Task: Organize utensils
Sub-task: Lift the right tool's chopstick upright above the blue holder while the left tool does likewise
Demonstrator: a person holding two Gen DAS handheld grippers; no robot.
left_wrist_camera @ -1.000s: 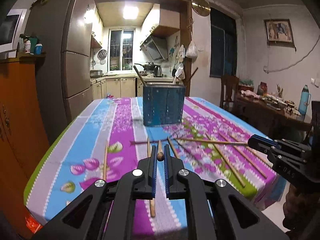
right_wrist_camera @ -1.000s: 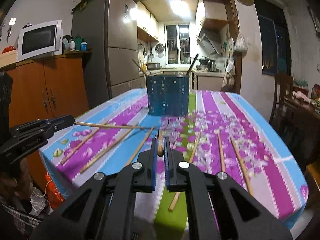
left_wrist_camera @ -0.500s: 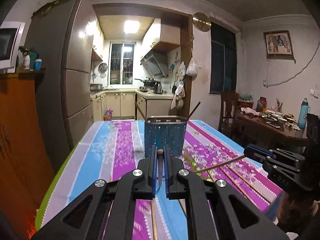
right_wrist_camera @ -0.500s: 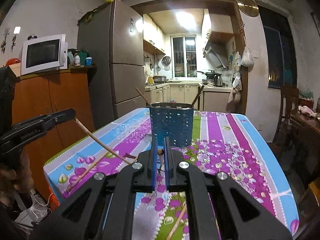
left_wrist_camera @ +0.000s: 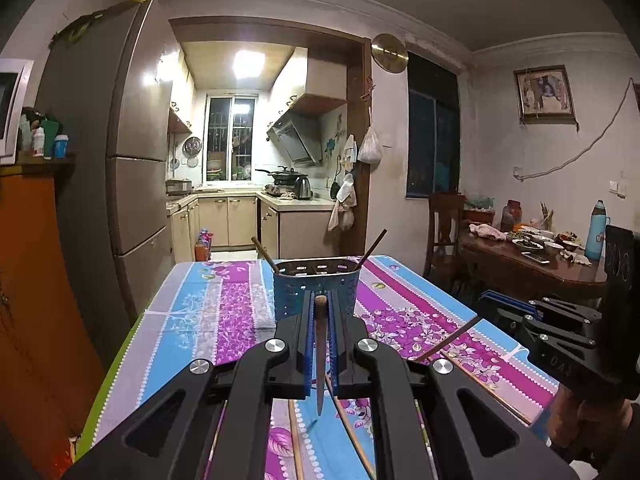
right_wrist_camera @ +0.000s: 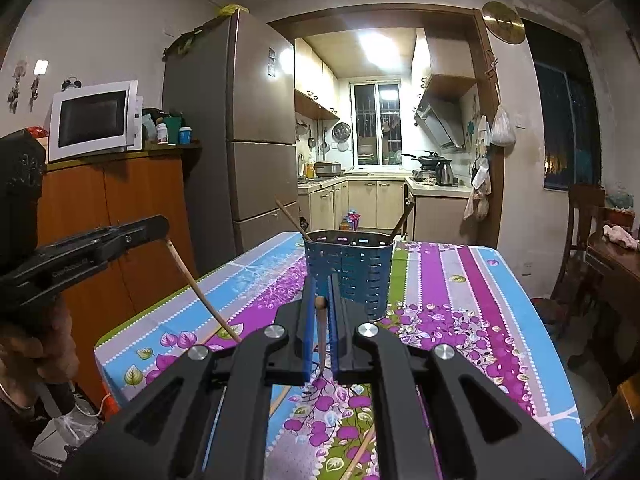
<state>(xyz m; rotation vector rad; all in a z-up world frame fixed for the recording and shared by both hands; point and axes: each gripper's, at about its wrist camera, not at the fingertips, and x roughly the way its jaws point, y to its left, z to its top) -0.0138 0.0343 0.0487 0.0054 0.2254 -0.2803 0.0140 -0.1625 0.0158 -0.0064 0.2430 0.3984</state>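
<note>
A blue perforated utensil holder (left_wrist_camera: 315, 288) stands on the table with two sticks leaning in it; it also shows in the right wrist view (right_wrist_camera: 349, 270). My left gripper (left_wrist_camera: 319, 304) is shut on a wooden chopstick (left_wrist_camera: 319, 354) that hangs down, lifted above the table in front of the holder. My right gripper (right_wrist_camera: 320, 304) is shut on another chopstick (right_wrist_camera: 321, 332), also lifted. The left gripper and its chopstick (right_wrist_camera: 202, 292) show at the left of the right wrist view; the right gripper (left_wrist_camera: 496, 308) shows at the right of the left wrist view.
Several loose chopsticks (left_wrist_camera: 352, 432) lie on the floral tablecloth (left_wrist_camera: 224, 320) near the front edge. A fridge (right_wrist_camera: 248, 140) and an orange cabinet (right_wrist_camera: 120, 208) stand left of the table. A wooden chair (left_wrist_camera: 444, 232) and a cluttered side table (left_wrist_camera: 532, 260) stand to the right.
Both grippers have risen from the table with their chopsticks, which swung from lying flat to hanging downward. The holder now sits lower and closer in both views.
</note>
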